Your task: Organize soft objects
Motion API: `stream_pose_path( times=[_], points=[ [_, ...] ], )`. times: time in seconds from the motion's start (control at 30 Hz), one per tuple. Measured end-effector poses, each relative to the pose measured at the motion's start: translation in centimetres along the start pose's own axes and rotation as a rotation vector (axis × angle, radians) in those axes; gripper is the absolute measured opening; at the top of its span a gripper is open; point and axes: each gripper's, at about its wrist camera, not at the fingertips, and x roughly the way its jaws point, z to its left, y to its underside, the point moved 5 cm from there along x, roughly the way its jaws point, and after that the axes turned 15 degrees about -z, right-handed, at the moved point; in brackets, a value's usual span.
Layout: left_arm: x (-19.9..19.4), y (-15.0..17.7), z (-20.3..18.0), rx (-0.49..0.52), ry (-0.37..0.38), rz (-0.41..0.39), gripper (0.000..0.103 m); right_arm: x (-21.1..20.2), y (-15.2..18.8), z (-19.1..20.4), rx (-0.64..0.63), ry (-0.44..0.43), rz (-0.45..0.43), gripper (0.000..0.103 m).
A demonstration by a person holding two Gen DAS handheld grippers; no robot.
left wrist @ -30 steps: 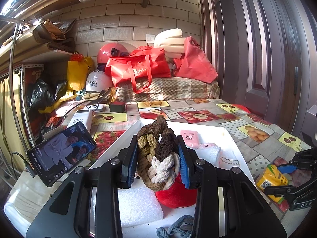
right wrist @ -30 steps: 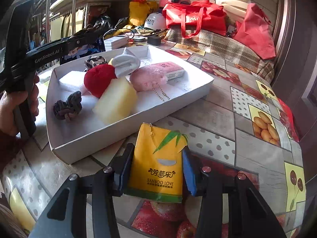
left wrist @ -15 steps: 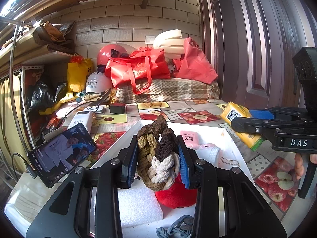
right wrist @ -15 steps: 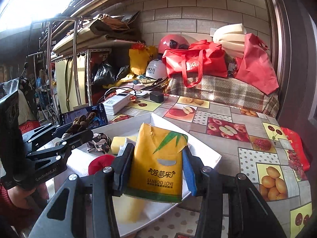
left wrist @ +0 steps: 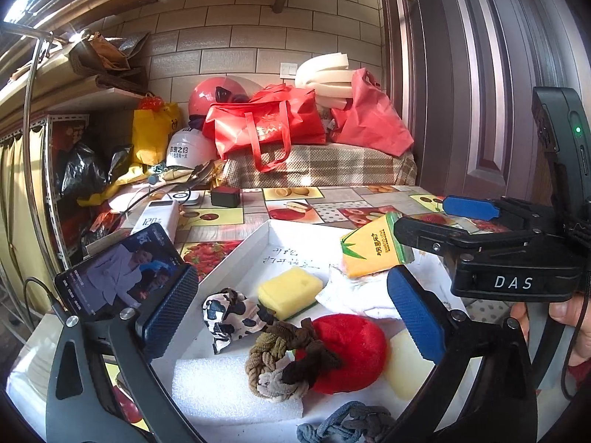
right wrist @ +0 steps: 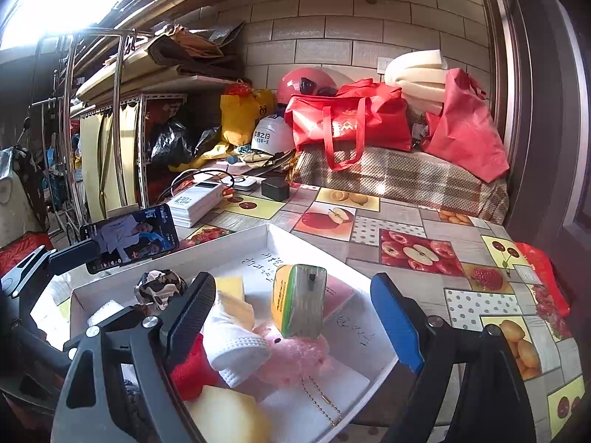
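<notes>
Yellow and green, the tissue pack (right wrist: 298, 301) is tipped on its end inside the white tray (right wrist: 317, 243), leaning over the pink plush (right wrist: 295, 356), which suggests it has just been let go rather than set down with care. The right gripper (right wrist: 293, 312) hangs over it with its jaws opening, the blue pads clear of the pack on both sides. In the left wrist view the braided hair tie (left wrist: 284, 363) lies slumped across the red plush ball (left wrist: 351, 350) and the white foam block (left wrist: 229, 391); the left gripper (left wrist: 291, 313) is above it, its jaws also opening and nothing pressed between them. Both soft things thus sit in the tray with the yellow sponge (left wrist: 290, 289) and the cow-print scrunchie (left wrist: 229, 312), gathered in one place as the task wants. Whether the pack is resting or still toppling is hard to say. A grey-blue knotted piece (left wrist: 347, 424) is cut off at the bottom edge, and the pale yellow block (left wrist: 410, 369) is half hidden behind the left gripper's finger.
</notes>
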Motion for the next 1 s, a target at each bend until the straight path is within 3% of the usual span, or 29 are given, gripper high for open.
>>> stream_pose_path(
  times=[0.2,0.47,0.93,1.0],
  points=[
    [0.0,0.0,-0.1,0.007,0.001,0.001,0.103,-4.3,-0.3,-2.3,0.038,0.079,-0.099,0.086],
    [0.0,0.1,-0.1,0.008,0.001,-0.001,0.103,-7.9,1.8,-4.6,-0.016,0.213,-0.054,0.086],
    [0.0,0.1,-0.1,0.011,-0.005,-0.003,0.103,-17.3,3.8,-12.1,0.136,0.396,-0.118,0.086],
    [-0.1,0.0,0.0,0.012,-0.011,-0.006,0.103,-17.7,4.3,-12.7,0.172,0.393,-0.101,0.103]
  ],
)
